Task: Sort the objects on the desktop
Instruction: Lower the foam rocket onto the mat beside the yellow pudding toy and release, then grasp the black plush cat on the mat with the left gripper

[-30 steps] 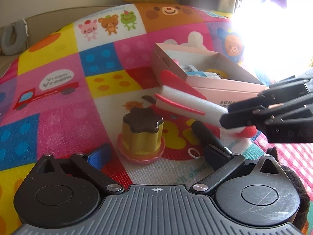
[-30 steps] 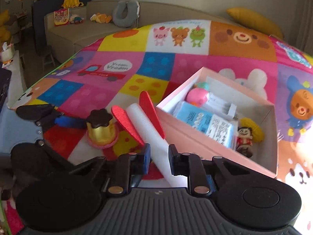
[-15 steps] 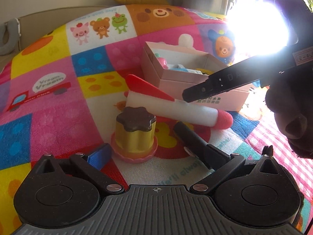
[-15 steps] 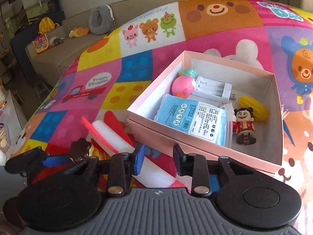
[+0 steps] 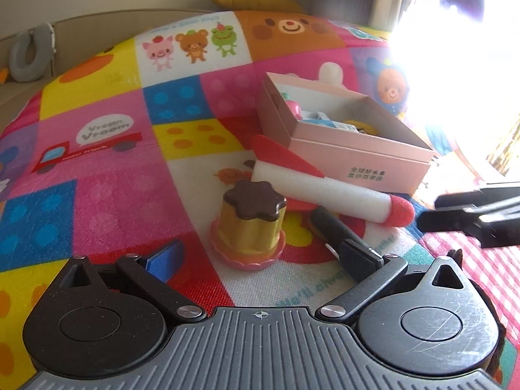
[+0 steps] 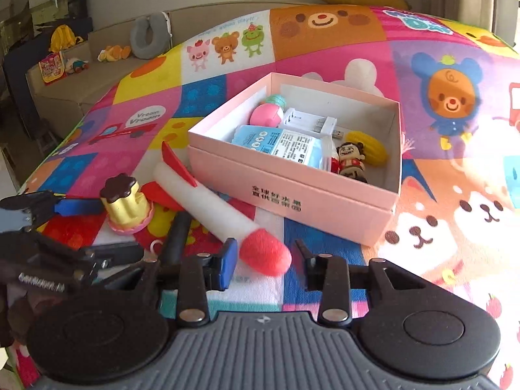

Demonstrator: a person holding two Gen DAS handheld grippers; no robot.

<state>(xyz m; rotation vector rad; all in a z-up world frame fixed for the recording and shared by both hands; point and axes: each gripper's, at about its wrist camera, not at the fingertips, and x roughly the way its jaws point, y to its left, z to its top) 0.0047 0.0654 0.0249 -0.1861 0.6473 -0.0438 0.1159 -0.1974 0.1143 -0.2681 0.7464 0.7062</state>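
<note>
The right gripper [image 6: 265, 261] has let go of the foam rocket [image 6: 211, 209] and drawn back; its jaws now stand wide apart and empty, with the rocket's red nose lying on the mat [image 6: 438, 234] between them. The rocket rests flat, its red fin up, just beside the front wall of the pink box [image 6: 292, 191], which bears two rows of printed characters too small to read surely. Inside the box lie a pink ball [image 6: 265, 115], a white charger [image 6: 308, 122], a blue packet [image 6: 282, 144] with fine print, a small figure [image 6: 351, 161] and a yellow corn toy [image 6: 370, 149]. The left gripper [image 5: 256, 243] holds its jaws wide open, gripping nothing, around a toy pudding [image 5: 250, 222] with a brown top on a pink base, which stands upright on the mat. A black marker [image 5: 331, 226] lies near the left gripper's right finger, between the pudding and the rocket. The mat shows a truck with the words "Vroom Vroom". A grey neck pillow [image 6: 149, 34] sits on the sofa [image 6: 97, 74] behind.
</note>
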